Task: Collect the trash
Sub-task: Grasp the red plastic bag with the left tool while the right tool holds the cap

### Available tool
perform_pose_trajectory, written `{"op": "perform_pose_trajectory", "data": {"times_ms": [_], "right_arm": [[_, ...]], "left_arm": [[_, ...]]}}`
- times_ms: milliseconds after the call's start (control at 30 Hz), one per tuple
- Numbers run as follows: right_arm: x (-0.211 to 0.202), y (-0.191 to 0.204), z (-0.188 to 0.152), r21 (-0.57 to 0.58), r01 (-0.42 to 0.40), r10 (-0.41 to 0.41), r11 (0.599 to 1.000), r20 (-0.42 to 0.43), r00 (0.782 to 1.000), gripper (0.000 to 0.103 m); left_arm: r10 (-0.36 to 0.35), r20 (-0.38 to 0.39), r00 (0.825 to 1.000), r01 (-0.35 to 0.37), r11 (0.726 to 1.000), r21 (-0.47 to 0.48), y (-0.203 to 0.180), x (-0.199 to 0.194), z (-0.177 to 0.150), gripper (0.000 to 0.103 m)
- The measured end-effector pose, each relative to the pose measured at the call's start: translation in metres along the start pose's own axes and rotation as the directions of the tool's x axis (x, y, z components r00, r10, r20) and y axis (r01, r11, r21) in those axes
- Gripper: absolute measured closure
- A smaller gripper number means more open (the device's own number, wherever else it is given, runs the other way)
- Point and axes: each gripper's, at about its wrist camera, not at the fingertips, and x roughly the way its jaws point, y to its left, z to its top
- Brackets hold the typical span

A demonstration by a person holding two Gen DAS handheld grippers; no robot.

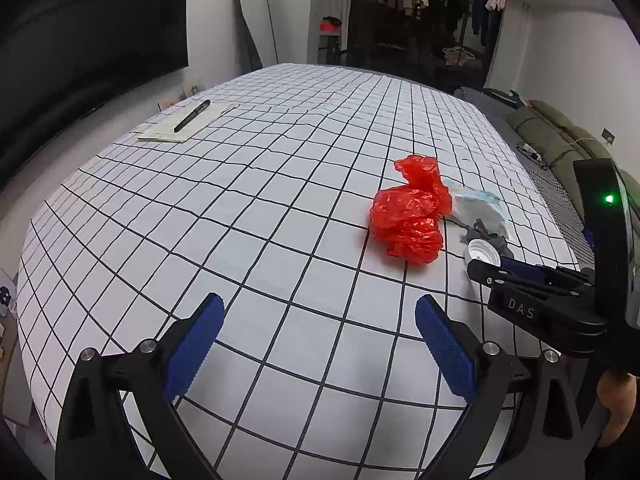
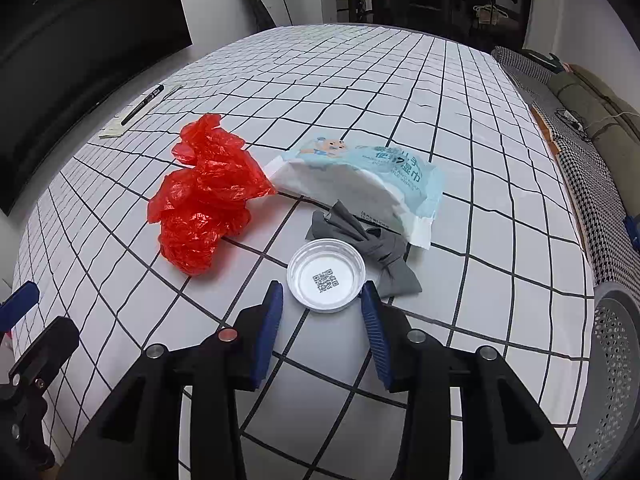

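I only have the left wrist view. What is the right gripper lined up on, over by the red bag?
Observer: The white lid, open side up with a printed code inside; the right gripper has one finger on either side of it.
Operator: Gripped already?
Observer: Cannot tell; the pads sit right at its rim.
Operator: Anything crowding it?
Observer: A gray scrap lies just behind it, at its far right rim.
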Motion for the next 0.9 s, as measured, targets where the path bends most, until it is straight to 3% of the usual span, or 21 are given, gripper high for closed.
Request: {"op": "perform_pose_trajectory", "data": {"times_ms": [400, 900], "right_arm": [[-0.008, -0.007, -0.009, 0.027, -0.005, 0.005, 1.0, 0.024, 1.0, 0.066], [-0.061, -0.057, -0.066, 0.141, 0.0, -0.008, 0.99, 0.059, 0.998, 0.066]], "left_arm": [[-0.002, -0.017, 1.0, 0.002, 1.0, 0.0, -0.006, 0.003, 0.001, 0.009], [-0.02, -0.036, 0.999, 0.023, 0.997, 0.072, -0.041, 0.021, 0.014, 0.008]]}}
